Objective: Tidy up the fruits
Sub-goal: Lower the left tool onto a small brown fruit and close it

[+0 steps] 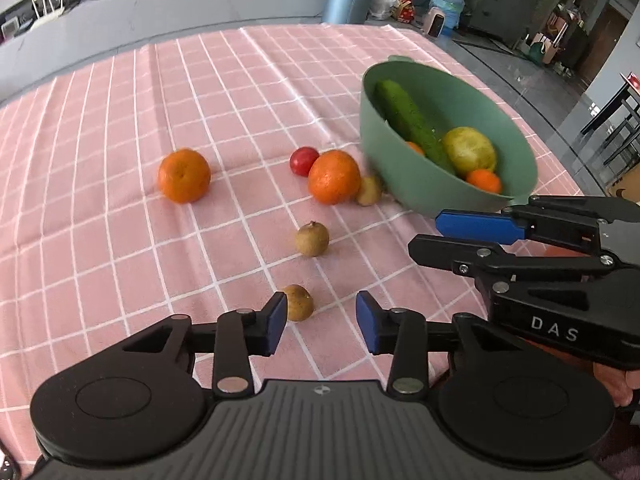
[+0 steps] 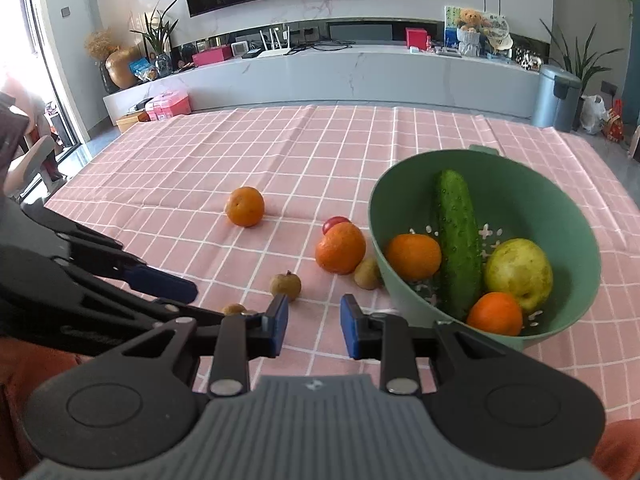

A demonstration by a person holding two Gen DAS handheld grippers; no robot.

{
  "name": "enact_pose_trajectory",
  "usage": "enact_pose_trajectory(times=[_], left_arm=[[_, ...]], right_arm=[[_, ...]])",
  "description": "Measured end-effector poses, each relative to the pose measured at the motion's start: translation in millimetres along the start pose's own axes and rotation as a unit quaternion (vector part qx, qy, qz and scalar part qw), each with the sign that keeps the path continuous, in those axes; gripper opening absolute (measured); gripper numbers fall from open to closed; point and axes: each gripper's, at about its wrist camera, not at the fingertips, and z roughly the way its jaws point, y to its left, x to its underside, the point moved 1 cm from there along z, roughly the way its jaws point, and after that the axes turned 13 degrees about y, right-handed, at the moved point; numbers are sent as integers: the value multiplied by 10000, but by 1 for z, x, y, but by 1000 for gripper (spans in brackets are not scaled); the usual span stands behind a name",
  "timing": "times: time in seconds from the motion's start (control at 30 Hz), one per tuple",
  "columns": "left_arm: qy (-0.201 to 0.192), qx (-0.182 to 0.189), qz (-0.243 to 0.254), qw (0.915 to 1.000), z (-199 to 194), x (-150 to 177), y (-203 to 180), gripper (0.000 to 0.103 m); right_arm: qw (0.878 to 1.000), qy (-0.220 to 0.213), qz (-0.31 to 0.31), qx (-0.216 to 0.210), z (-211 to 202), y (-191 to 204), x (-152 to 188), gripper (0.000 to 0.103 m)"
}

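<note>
A green bowl [image 1: 400, 184] [image 2: 384, 216] on the pink checked cloth holds a cucumber [image 2: 456, 240], a pear [image 2: 518, 272] and two oranges [image 2: 414, 256]. On the cloth lie two oranges [image 1: 184, 176] [image 1: 334, 177], a red tomato [image 1: 303, 161] and three small brown fruits [image 1: 312, 239] [image 1: 300, 302] [image 1: 369, 191]. My left gripper [image 1: 321, 322] is open and empty, its left pad beside the nearest brown fruit. My right gripper [image 2: 314, 326] is open and empty, just left of the bowl; it also shows in the left wrist view [image 1: 460, 236].
The table's far edge [image 2: 320, 107] faces a long white TV counter [image 2: 360, 72]. A grey bin [image 2: 556, 96] stands at the right, beyond the table. A water bottle [image 1: 446, 6] and bags are on the floor behind.
</note>
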Motion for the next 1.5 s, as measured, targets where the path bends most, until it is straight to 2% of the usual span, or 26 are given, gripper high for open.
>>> enact_pose_trajectory(times=[0.2, 0.3, 0.37, 0.47, 0.63, 0.77, 0.9, 0.97, 1.0, 1.2, 1.5], left_arm=[[167, -275, 52, 9995, 16, -1, 3, 37], [227, -341, 67, 9991, 21, 1, 4, 25], [214, -302, 75, 9993, 22, 2, 4, 13], [148, -219, 1, 9997, 21, 3, 6, 3], [28, -127, -258, 9996, 17, 1, 15, 2], [18, 3, -255, 9997, 19, 0, 17, 3], [-73, 44, -236, 9997, 18, 2, 17, 11], [-151, 74, -250, 9995, 16, 3, 17, 21], [-198, 84, -255, 9994, 16, 3, 18, 23], [-183, 66, -118, 9997, 19, 2, 12, 23], [-185, 210, -215, 9994, 23, -3, 16, 25]], right_arm=[[9999, 97, 25, -103, 15, -1, -2, 25], [9998, 151, -17, -115, 23, 0, -3, 25], [9997, 180, -28, -132, 27, 0, -4, 25], [9997, 214, -48, -123, 33, 1, -6, 25], [9995, 237, -154, -124, 43, 6, -9, 25], [9995, 235, -227, -49, 49, 9, -12, 25], [9994, 216, -268, 16, 49, 9, -12, 25], [9994, 230, -253, 21, 49, 8, -11, 25], [9994, 245, -233, 12, 50, 7, -10, 25], [9996, 247, -71, -131, 53, 3, -13, 25], [9991, 240, 158, -305, 60, -7, -16, 26]])
